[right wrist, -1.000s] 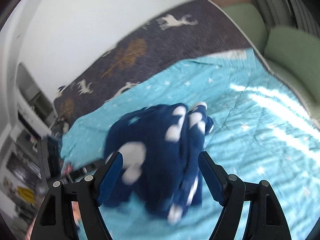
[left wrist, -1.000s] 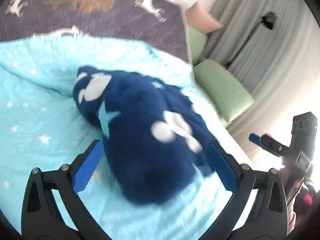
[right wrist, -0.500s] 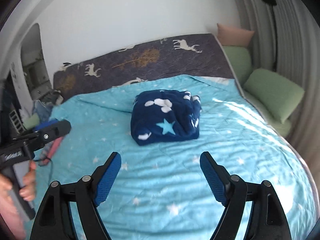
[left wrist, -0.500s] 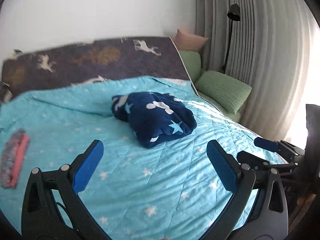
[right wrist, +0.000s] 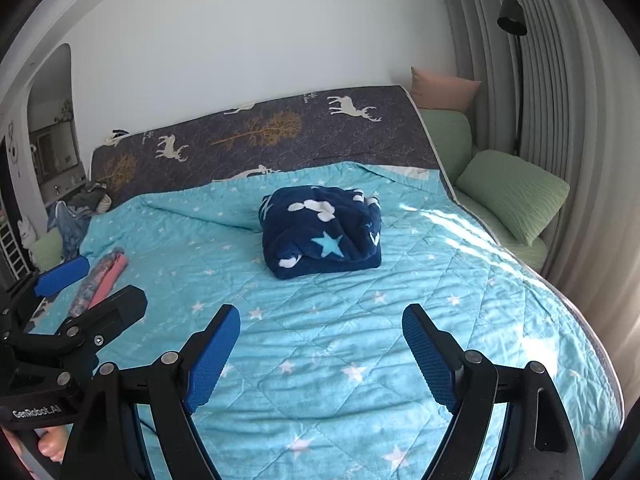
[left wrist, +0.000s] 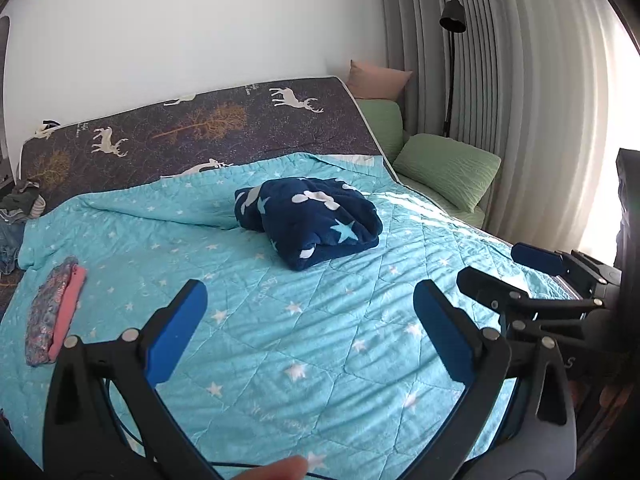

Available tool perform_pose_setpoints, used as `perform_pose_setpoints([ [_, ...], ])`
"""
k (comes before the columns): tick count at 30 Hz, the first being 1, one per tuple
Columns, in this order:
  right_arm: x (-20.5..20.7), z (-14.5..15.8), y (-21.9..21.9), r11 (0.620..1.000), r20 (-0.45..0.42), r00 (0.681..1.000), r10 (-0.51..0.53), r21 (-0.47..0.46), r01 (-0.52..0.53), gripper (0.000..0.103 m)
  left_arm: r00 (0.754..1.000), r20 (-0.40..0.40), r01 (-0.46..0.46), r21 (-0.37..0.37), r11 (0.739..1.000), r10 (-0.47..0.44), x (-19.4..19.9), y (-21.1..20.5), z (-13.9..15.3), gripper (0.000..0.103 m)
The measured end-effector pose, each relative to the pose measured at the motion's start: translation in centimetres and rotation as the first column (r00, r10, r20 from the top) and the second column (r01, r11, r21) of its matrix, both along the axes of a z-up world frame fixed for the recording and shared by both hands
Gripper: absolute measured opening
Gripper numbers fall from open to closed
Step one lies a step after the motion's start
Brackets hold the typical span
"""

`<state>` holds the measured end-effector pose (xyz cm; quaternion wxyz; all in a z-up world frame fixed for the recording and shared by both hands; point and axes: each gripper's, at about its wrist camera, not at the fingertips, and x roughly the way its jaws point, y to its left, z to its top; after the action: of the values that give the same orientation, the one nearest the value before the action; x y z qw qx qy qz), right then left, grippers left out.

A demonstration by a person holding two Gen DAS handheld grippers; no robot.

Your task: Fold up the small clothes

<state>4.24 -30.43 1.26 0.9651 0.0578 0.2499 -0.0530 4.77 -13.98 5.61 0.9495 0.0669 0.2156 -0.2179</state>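
Note:
A folded dark blue fleece garment (left wrist: pixel 312 222) with white spots and light blue stars lies near the far middle of the bed; it also shows in the right wrist view (right wrist: pixel 322 232). My left gripper (left wrist: pixel 310 334) is open and empty, held well back over the near part of the bed. My right gripper (right wrist: pixel 320 354) is open and empty, also well back from the garment. Each gripper shows at the edge of the other's view. A folded pink and patterned piece (left wrist: pixel 54 326) lies at the bed's left side, also seen in the right wrist view (right wrist: pixel 100 278).
The bed has a turquoise star quilt (left wrist: pixel 320 344) and a dark deer-print cover (left wrist: pixel 200 128) at the head. Green cushions (left wrist: pixel 446 168) and a floor lamp (left wrist: pixel 452 20) stand at the right by grey curtains. A heap of clothes (right wrist: pixel 76 212) lies off the bed's far left corner.
Both grippers have let go of the blue garment and drawn back toward the foot of the bed. The garment now lies folded on the quilt.

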Motion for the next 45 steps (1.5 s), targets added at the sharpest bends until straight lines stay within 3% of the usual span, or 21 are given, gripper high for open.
perform_pose_setpoints([
  [45, -0.8, -0.1, -0.6, 1.000, -0.003, 1.000, -0.025, 0.016, 0.026, 0.085, 0.998, -0.060, 0.002, 0.002, 1.000, -0.002, -0.4, -0.8, -0.8, 0.102],
])
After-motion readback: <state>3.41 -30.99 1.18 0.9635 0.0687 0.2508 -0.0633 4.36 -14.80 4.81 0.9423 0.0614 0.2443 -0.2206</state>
